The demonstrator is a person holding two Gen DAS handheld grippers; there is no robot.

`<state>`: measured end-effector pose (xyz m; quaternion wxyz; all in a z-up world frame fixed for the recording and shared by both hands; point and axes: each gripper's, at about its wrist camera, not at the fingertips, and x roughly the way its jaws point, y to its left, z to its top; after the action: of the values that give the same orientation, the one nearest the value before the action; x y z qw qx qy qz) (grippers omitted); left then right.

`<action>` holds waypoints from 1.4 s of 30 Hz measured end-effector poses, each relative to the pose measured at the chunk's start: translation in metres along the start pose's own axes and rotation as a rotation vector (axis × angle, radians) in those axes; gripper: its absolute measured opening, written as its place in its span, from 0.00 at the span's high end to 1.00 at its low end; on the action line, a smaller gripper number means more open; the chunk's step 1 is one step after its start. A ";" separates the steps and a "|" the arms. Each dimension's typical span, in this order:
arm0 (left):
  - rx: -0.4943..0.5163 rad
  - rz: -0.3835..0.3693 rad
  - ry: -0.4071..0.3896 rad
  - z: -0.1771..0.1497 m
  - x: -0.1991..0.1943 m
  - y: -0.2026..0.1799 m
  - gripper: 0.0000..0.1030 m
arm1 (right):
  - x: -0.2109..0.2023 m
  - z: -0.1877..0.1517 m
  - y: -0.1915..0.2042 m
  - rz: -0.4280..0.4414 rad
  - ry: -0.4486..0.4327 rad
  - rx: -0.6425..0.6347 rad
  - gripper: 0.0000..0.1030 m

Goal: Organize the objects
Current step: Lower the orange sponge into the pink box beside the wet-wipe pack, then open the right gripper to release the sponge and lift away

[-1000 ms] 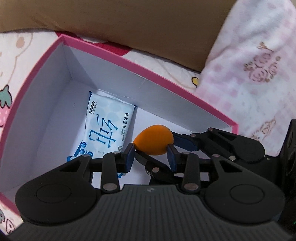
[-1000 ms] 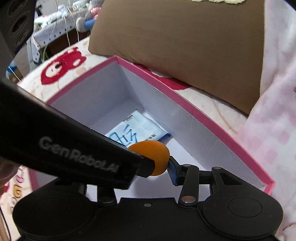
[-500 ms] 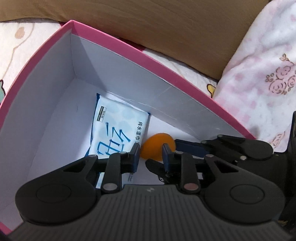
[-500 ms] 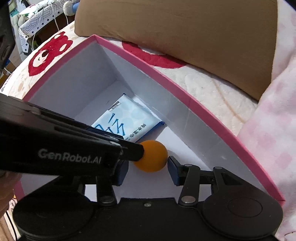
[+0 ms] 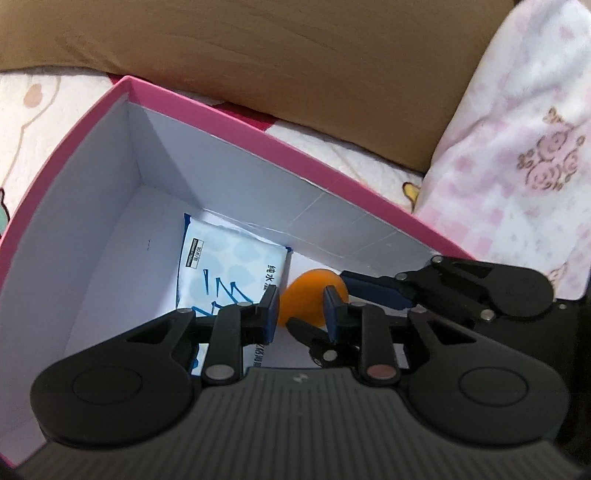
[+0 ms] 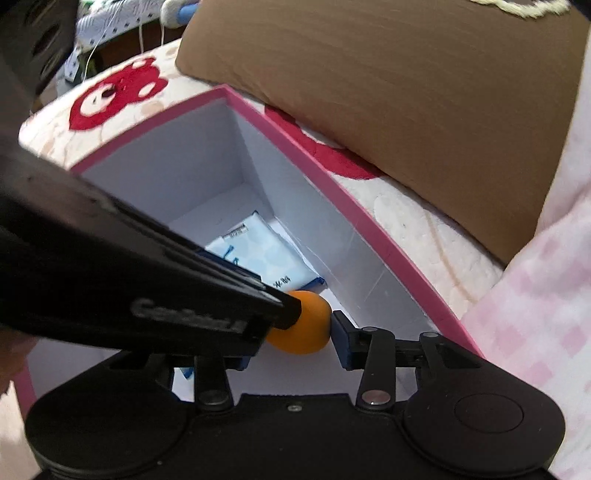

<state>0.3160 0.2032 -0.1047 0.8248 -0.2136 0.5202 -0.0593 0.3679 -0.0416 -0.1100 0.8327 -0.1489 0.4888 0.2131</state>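
we hold both grippers low inside the pink box (image 5: 236, 122). our left gripper (image 5: 301, 308) has its fingers drawn together with nothing gripped. our right gripper (image 6: 295, 332) has just been closing around the orange ball (image 6: 303, 321), which sits near the wet-wipe pack (image 5: 229, 273), so the ball likely ends up beside it.

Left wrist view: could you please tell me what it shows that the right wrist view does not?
Only the left: brown rose prints on the pink checked blanket. Only the right: red bear-face prints on the cream bedspread and clutter beyond it. Both: the pink-rimmed white cardboard box, the blue wet-wipe packet, the round orange ball and the brown pillow.
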 end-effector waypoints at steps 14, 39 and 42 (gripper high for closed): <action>-0.019 0.108 -0.027 0.003 0.003 -0.017 0.76 | -0.006 -0.010 -0.012 0.003 0.047 0.023 0.83; 0.066 0.179 -0.021 -0.031 -0.047 -0.033 0.55 | -0.058 -0.043 -0.013 0.054 -0.071 0.217 0.73; 0.088 0.198 -0.029 -0.037 -0.064 -0.037 0.53 | -0.073 -0.046 -0.006 0.056 -0.101 0.213 0.69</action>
<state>0.2587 0.1792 -0.0495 0.8426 -0.1254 0.5238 0.0030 0.3048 -0.0830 -0.0674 0.8613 -0.0348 0.4699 0.1902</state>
